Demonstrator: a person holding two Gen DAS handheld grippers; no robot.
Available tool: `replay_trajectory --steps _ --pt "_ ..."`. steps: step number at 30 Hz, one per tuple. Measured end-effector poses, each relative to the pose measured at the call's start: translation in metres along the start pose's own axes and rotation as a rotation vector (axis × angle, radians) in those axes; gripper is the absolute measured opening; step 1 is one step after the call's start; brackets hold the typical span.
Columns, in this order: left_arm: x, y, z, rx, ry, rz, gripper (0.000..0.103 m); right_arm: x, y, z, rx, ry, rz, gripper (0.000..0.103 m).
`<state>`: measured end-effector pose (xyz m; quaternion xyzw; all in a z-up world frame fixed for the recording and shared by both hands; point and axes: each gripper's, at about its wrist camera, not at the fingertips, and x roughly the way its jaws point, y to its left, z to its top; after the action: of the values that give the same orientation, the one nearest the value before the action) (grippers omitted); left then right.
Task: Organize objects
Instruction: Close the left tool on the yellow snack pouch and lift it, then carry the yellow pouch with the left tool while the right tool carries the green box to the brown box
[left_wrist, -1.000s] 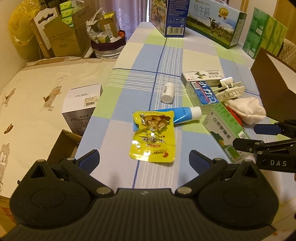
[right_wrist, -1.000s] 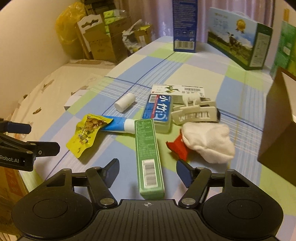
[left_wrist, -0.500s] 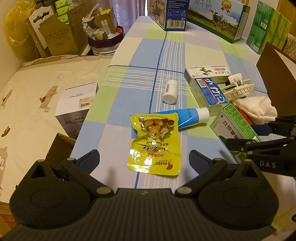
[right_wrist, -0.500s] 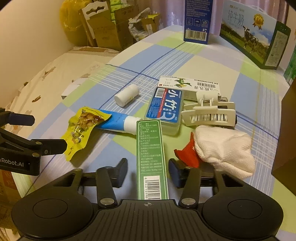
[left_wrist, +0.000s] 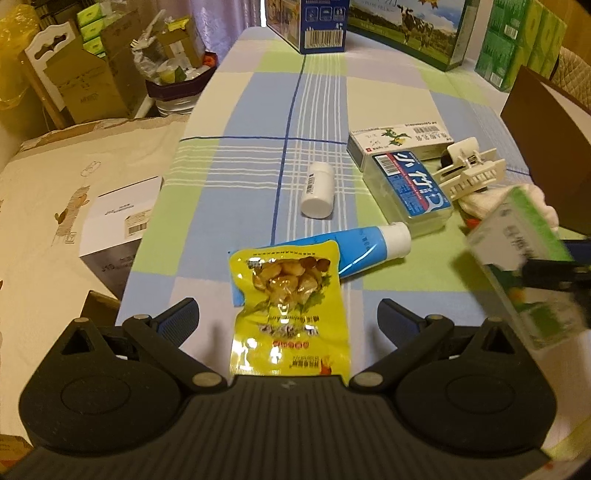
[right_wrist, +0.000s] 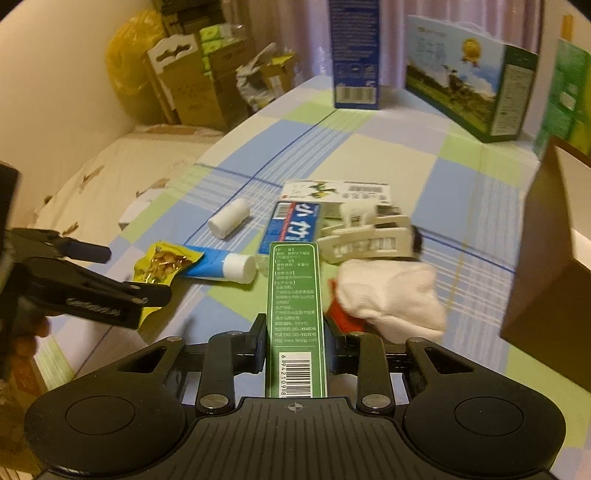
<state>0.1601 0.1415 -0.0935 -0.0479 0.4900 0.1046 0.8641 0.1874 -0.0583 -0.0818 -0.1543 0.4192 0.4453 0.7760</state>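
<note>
A yellow snack packet (left_wrist: 291, 332) lies flat on the checked tablecloth between the fingers of my open left gripper (left_wrist: 288, 314), which hangs just over it. My right gripper (right_wrist: 295, 347) is shut on a long green box (right_wrist: 295, 295), which it holds lifted and tilted off the table. The left wrist view shows that green box (left_wrist: 524, 258) blurred at the right. A blue toothpaste tube (left_wrist: 369, 243) lies partly under the packet's far end. Beyond it lie a white bottle (left_wrist: 317, 190), a blue-labelled clear case (left_wrist: 410, 188), a white carton (left_wrist: 399, 142) and a cream hair clip (left_wrist: 472, 173).
A white cloth (right_wrist: 388, 295) over something red lies right of the green box. A brown open box (right_wrist: 554, 258) stands at the right edge. Milk cartons (left_wrist: 406, 26) line the table's far end. A white box (left_wrist: 118, 221) sits on the bed to the left.
My right gripper has shut on the green box and raised it off the table. My left gripper has moved forward until the yellow packet lies between its open fingers.
</note>
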Motion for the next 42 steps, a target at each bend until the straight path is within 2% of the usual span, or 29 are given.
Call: replay_trajectory --steps 8,12,15,16,18,24,32,42 --pt "0.027 0.006 0.005 0.007 0.046 0.016 0.102 -0.037 -0.017 -0.010 0.066 -0.034 -0.006 0.027" --pt "0.032 0.007 0.004 0.014 0.051 0.004 0.092 -0.049 -0.026 -0.015 0.095 -0.035 -0.016 0.027" --pt "0.034 0.007 0.004 0.016 0.054 -0.013 0.079 -0.054 -0.035 -0.019 0.119 -0.034 -0.028 0.027" --pt "0.032 0.006 0.003 0.019 0.044 -0.018 0.072 -0.056 -0.037 -0.020 0.128 -0.033 -0.033 0.027" --pt "0.030 0.004 0.003 0.027 0.038 -0.017 0.066 -0.060 -0.044 -0.023 0.142 -0.035 -0.043 0.027" --pt "0.018 0.004 -0.007 0.022 0.034 -0.039 0.061 -0.072 -0.060 -0.029 0.175 -0.040 -0.065 0.027" --pt "-0.006 -0.007 -0.020 0.011 0.028 -0.033 0.059 -0.085 -0.077 -0.036 0.207 -0.045 -0.079 0.027" --pt "-0.037 -0.039 -0.014 0.011 -0.013 -0.064 0.059 -0.107 -0.100 -0.044 0.235 -0.063 -0.097 0.027"
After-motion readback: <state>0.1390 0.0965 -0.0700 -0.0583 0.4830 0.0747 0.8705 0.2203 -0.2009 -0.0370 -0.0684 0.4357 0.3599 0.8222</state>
